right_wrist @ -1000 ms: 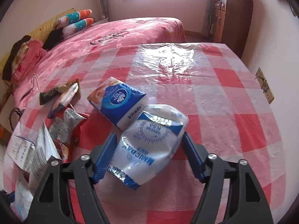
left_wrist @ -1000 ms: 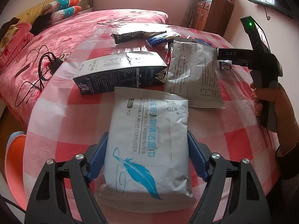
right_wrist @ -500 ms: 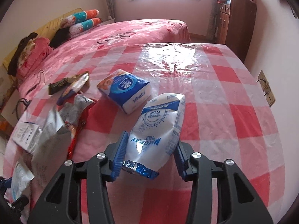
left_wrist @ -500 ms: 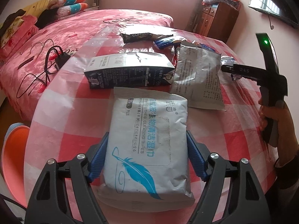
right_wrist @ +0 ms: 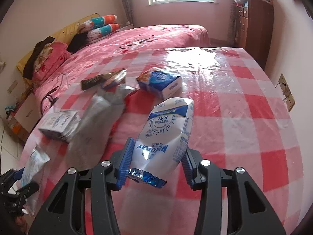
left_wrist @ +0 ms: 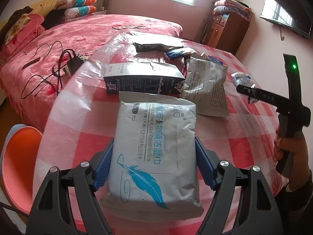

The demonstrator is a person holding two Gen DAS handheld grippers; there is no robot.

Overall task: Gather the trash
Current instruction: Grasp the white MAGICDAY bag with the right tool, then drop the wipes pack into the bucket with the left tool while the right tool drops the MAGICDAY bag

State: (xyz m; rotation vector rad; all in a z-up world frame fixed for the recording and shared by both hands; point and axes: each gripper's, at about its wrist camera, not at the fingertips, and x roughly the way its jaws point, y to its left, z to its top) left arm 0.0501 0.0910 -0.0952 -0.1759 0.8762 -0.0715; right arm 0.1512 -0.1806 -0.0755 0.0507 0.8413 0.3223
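My left gripper (left_wrist: 153, 154) is shut on a grey-white wipes pack (left_wrist: 156, 137) with a blue feather print, its blue pads pressing on both long sides. The pack juts forward over the red-and-white checked table (left_wrist: 244, 146). My right gripper (right_wrist: 158, 156) is shut on a white-and-blue pouch (right_wrist: 166, 129), squeezed at its lower half, with the crimped end hanging toward the camera. In the left wrist view a person's hand holds the right gripper at the right edge, with the pouch (left_wrist: 241, 78) at its tip. The wipes pack (right_wrist: 33, 164) shows at the lower left of the right wrist view.
On the table lie a dark carton (left_wrist: 144, 80), a silver bag (left_wrist: 207, 90), a dark coffee wrapper (left_wrist: 156, 46), a small blue wrapper (left_wrist: 179, 52) and a blue tissue pack (right_wrist: 160, 82). An orange chair (left_wrist: 17, 156) stands at the left. A pink bed (left_wrist: 78, 31) with cables lies behind.
The right gripper closed on the pouch, which lay beside the tissue pack, and has drawn it back and up from there. The left gripper kept its hold on the wipes pack and shifted slightly.
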